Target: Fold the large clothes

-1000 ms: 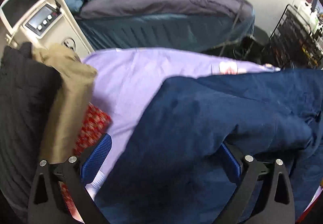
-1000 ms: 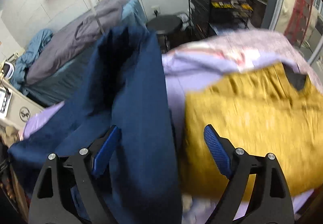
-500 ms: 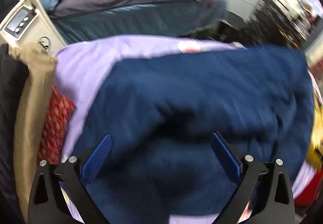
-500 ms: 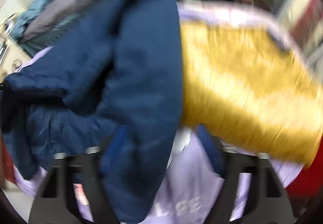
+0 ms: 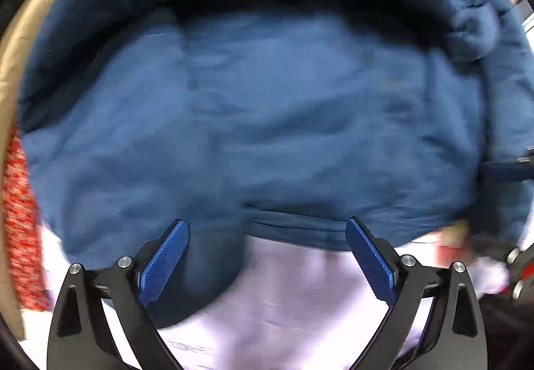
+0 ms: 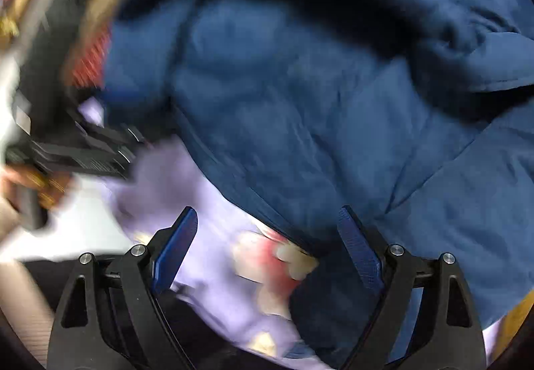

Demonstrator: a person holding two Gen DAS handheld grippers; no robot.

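Observation:
A large navy blue garment (image 5: 267,109) lies bunched on a lilac sheet (image 5: 300,296) and fills most of both views; it also shows in the right wrist view (image 6: 317,109). My left gripper (image 5: 267,256) is open, its blue pads just short of the garment's near hem, nothing between them. My right gripper (image 6: 267,250) is open over the sheet (image 6: 213,223) at the garment's edge, and holds nothing. The left gripper's body (image 6: 76,149) shows blurred at the left of the right wrist view.
A red patterned cloth (image 5: 20,220) and a tan cloth (image 5: 13,46) lie at the left edge. A mustard yellow garment (image 6: 514,316) peeks out at the lower right. Both views are motion-blurred.
Both grippers have swung down and close to the blue garment, which now fills the views. The room, the bed behind and most of the yellow garment have left the frames.

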